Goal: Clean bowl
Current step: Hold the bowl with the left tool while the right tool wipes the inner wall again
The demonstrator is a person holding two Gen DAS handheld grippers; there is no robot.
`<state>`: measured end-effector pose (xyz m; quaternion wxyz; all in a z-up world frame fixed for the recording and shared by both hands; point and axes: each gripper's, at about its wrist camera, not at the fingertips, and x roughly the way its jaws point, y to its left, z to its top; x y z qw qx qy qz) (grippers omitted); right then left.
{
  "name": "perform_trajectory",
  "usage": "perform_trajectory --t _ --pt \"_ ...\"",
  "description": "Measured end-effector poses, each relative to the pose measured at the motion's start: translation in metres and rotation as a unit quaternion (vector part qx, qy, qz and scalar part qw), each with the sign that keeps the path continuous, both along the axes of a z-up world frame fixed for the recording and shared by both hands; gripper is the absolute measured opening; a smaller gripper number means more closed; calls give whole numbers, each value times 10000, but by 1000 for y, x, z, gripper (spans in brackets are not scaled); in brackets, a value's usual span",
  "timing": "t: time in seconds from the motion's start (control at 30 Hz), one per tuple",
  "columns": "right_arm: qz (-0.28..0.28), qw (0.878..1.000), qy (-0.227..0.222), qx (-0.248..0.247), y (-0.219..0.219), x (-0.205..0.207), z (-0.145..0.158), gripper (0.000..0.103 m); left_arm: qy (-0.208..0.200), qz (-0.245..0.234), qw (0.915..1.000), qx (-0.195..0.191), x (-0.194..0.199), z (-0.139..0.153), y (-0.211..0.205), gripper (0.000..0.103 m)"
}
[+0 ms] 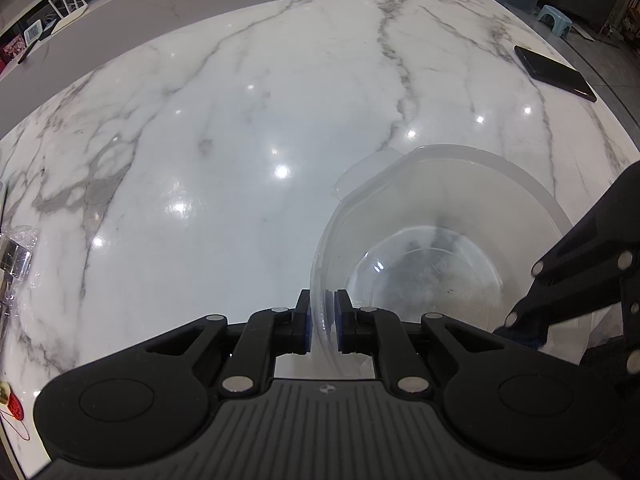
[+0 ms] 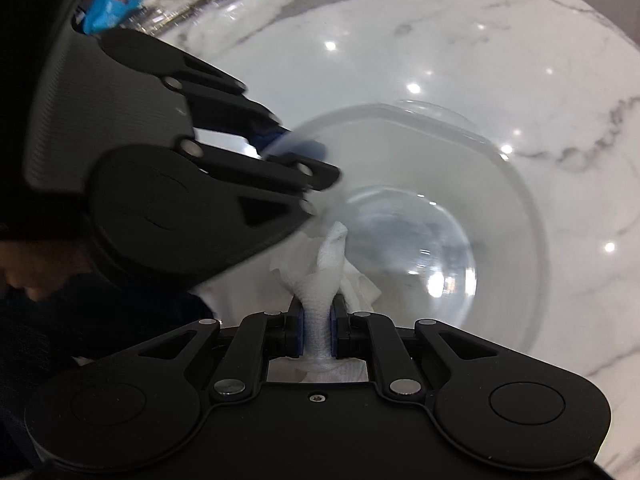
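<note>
Left wrist view: the left gripper [image 1: 323,320], black linkage with blue pads, pinches the near wall of a clear plastic bowl [image 1: 440,240]; the thin rim runs between the pads, one inside and one outside. The bowl sits lower right of the frame on a glossy white marble table [image 1: 200,160] with grey veining and ceiling-light glints. Bowl walls are translucent and smooth, the base round; a few dark specks lie on its floor. A clear lid-like plastic piece [image 1: 368,172] shows at the bowl's upper left edge, whether touching or under it I cannot tell. The right gripper [image 1: 524,330] enters at the right edge, its tip inside the bowl. A flat black phone [image 1: 554,74] lies at upper right, well apart. Crinkled clear wrapping [image 1: 18,248] at the left edge.

Right wrist view: fingers of the right gripper [image 2: 318,330] are clamped together on a twisted white paper towel [image 2: 326,272], embossed texture, its loose end fanned out against the bowl's [image 2: 500,220] inner wall at lower centre. The left gripper [image 2: 280,144] occupies the upper left, on the rim. A blue snack packet [image 2: 112,4] lies at top left on the table [image 2: 440,20].
</note>
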<state>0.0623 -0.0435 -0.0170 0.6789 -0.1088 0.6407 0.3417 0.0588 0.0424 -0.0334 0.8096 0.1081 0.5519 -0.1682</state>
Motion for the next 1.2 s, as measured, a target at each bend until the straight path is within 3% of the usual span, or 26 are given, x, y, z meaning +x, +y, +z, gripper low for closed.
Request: perform_trajectory --t 0.57,0.93,1.2 --pt "-399 9975 130 571 2 2 2 10 -1 24 10000 33 2 0 1 9" --pt "105 9998 141 8 6 -5 -4 10 7 37 10000 33 0 0 0 10" --pt "52 9984 -91 -547 -8 2 -11 10 14 22 10000 11 0 1 -1 10"
